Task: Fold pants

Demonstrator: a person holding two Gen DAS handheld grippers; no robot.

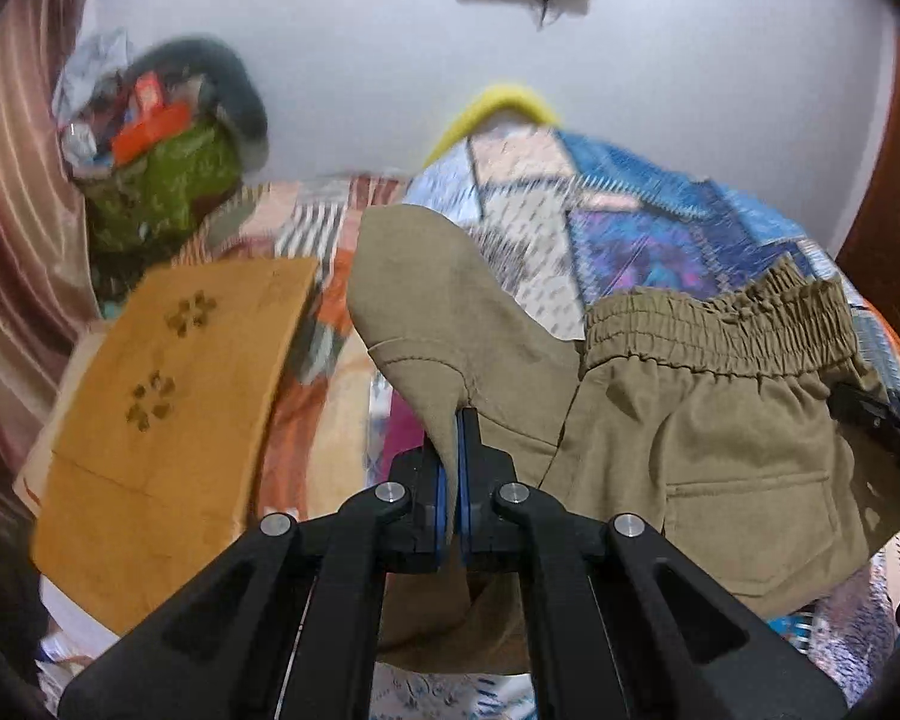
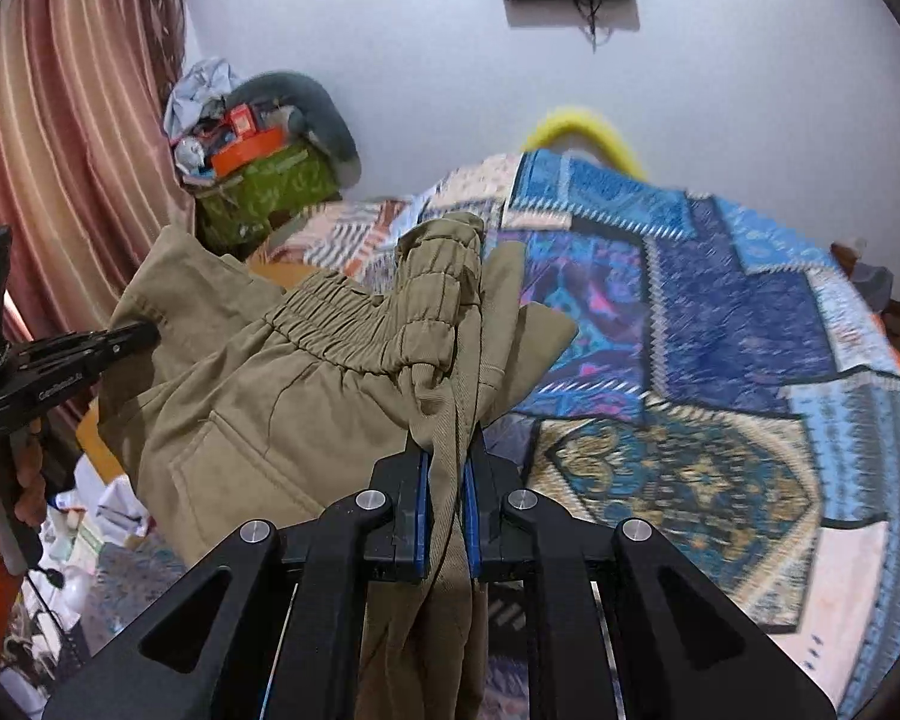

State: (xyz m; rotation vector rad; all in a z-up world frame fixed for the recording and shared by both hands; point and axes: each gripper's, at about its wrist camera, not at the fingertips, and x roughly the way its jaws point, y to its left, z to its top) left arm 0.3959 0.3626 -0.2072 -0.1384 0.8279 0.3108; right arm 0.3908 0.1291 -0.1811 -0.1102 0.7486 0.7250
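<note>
The khaki pants (image 1: 708,420) with an elastic waistband (image 1: 720,324) hang in the air between my two grippers, above the bed. My left gripper (image 1: 455,420) is shut on a fold of the pants' cloth. My right gripper (image 2: 447,450) is shut on a bunched part of the pants (image 2: 282,396) near the waistband (image 2: 354,324). In the right wrist view the left gripper (image 2: 144,333) holds the pants' left edge. In the left wrist view the right gripper's fingers (image 1: 870,414) show at the right edge, on the cloth.
A patchwork quilt (image 2: 720,348) covers the bed. An orange cloth with paw prints (image 1: 168,420) lies at the left. A green bag (image 2: 270,192) stuffed with items stands by the striped curtain (image 2: 60,138). A yellow object (image 2: 588,132) leans on the white wall.
</note>
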